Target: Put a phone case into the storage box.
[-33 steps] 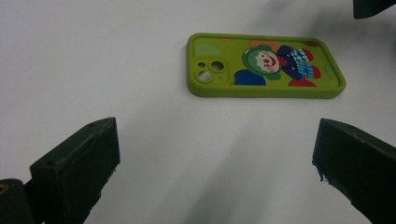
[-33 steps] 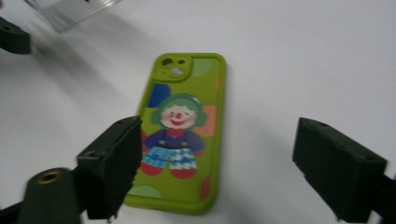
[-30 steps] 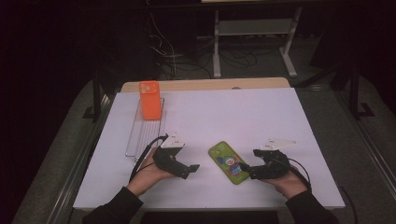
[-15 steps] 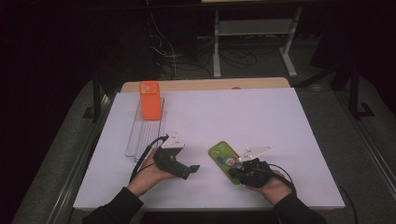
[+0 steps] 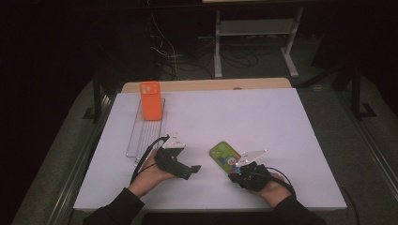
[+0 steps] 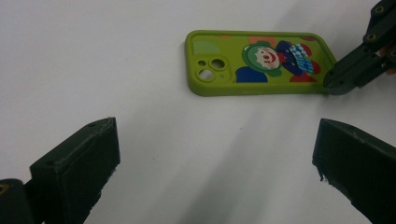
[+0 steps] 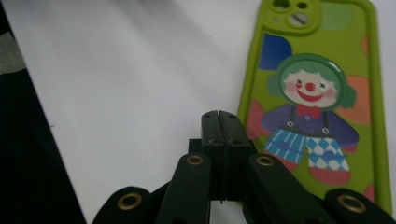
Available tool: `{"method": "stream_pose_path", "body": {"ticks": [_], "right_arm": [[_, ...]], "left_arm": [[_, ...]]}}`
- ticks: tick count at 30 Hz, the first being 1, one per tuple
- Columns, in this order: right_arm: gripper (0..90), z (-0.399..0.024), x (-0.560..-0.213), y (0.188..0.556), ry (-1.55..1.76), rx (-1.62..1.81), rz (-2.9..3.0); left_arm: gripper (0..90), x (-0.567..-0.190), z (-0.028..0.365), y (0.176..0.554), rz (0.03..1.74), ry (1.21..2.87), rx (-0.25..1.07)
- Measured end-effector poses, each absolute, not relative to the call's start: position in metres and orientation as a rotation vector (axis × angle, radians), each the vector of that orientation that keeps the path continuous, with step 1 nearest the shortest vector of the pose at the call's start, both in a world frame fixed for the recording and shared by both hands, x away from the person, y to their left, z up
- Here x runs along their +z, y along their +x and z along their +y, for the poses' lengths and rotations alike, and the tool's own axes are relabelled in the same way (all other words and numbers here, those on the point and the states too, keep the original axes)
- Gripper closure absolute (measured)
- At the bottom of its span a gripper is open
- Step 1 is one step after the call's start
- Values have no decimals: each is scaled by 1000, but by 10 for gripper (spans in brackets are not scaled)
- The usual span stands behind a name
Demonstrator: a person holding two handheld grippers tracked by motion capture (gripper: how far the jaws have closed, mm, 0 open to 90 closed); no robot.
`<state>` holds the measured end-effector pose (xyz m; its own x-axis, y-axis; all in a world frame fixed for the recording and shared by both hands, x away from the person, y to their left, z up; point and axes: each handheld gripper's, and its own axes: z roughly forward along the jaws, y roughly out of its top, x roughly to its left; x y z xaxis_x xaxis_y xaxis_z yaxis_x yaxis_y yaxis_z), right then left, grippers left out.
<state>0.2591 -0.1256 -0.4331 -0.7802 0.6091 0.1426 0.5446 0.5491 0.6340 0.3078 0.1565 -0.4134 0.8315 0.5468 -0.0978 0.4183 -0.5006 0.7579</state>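
green clown case (image 5: pixel 225 157) flat on tabletop (image 5: pixel 281 122), not picked up | right hand-held gripper (image 7: pixel 223 126) closed, empty, touching its edge | left hand-held gripper (image 6: pixel 210 158) wide, near | orange case (image 5: pixel 150 100) stands in rack (image 5: pixel 141 138)

Green clown phone case (image 6: pixel 258 63) beyond wide-apart hand-held gripper (image 6: pixel 215 154) jaws.

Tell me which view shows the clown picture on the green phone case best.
The right gripper view: the green phone case lies close, the clown's face and checked trousers sharp. The left gripper view shows the whole case farther off, the clown sideways. The high view shows it small, the clown a blur.
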Motion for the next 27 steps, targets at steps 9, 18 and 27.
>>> {"method": "stream_pose_path", "body": {"ticks": [9, 18, 27], "right_arm": [[880, -141, -433, 268, 1062, 1018, 2627], [748, -156, -422, 270, 1045, 1095, 2563], [315, -194, -419, 274, 1157, 1175, 2406]], "left_arm": [[5, -413, 157, 308, 705, 2167, 193], [5, -414, 156, 308, 704, 2165, 193], [5, -413, 156, 308, 707, 2163, 194]]}}
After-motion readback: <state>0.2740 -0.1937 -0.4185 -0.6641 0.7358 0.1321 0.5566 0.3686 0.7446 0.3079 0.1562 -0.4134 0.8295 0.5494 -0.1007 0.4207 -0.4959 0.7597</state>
